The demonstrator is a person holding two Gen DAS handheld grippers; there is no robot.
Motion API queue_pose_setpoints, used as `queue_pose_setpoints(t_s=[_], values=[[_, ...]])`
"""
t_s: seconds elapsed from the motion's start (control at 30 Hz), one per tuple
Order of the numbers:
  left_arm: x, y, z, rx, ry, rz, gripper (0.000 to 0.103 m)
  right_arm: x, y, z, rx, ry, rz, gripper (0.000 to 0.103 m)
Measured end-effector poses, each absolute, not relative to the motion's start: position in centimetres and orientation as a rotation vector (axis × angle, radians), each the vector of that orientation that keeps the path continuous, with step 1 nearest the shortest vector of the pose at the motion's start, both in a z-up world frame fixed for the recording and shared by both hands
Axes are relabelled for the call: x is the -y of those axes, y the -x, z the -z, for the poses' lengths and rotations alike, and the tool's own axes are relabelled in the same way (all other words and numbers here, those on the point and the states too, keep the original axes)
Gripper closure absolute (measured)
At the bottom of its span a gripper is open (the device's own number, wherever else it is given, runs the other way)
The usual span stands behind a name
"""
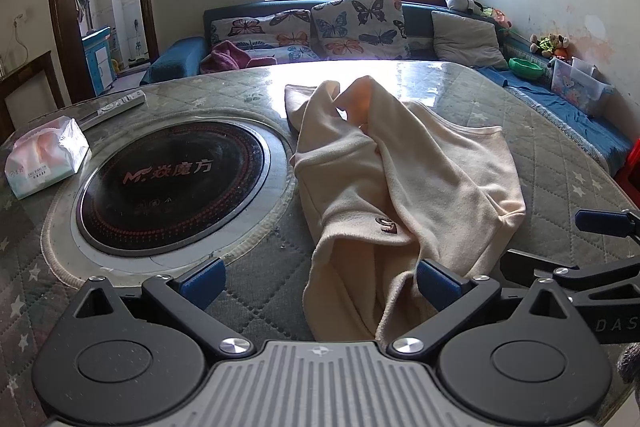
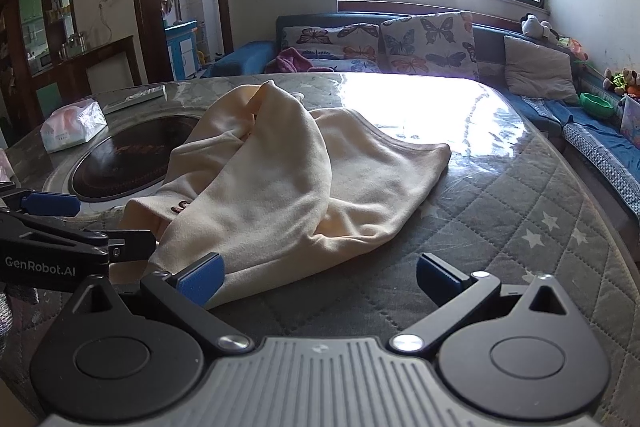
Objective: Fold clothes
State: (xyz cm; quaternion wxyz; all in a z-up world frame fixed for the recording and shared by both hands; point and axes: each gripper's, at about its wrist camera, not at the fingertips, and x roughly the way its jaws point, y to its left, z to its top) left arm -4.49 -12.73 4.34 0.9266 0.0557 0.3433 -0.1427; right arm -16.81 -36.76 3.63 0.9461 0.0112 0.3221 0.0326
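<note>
A cream garment (image 1: 400,183) with a small brown logo lies crumpled on the quilted table; it also shows in the right wrist view (image 2: 280,187). My left gripper (image 1: 320,281) is open, low over the garment's near edge, with cloth between its blue pads (image 1: 434,279). My right gripper (image 2: 320,279) is open at the garment's near right edge, its left pad (image 2: 202,277) against the cloth. Each gripper shows at the side of the other's view: the right gripper (image 1: 600,227) and the left gripper (image 2: 52,205), both open.
A round black induction hob (image 1: 172,187) is set into the table (image 1: 560,155) left of the garment. A tissue pack (image 1: 44,155) and a remote (image 1: 116,107) lie at the far left. A blue sofa with butterfly cushions (image 1: 360,23) stands behind the table.
</note>
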Motion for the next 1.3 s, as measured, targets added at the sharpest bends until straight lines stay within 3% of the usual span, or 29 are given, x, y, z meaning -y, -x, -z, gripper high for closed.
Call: queue_pose_setpoints(t_s=[1.3], values=[[13.30,3.80,-4.49,-0.717,-0.120,0.289,0.000,36.99,16.01,-3.92,-0.658,-0.038,-0.065,0.000]])
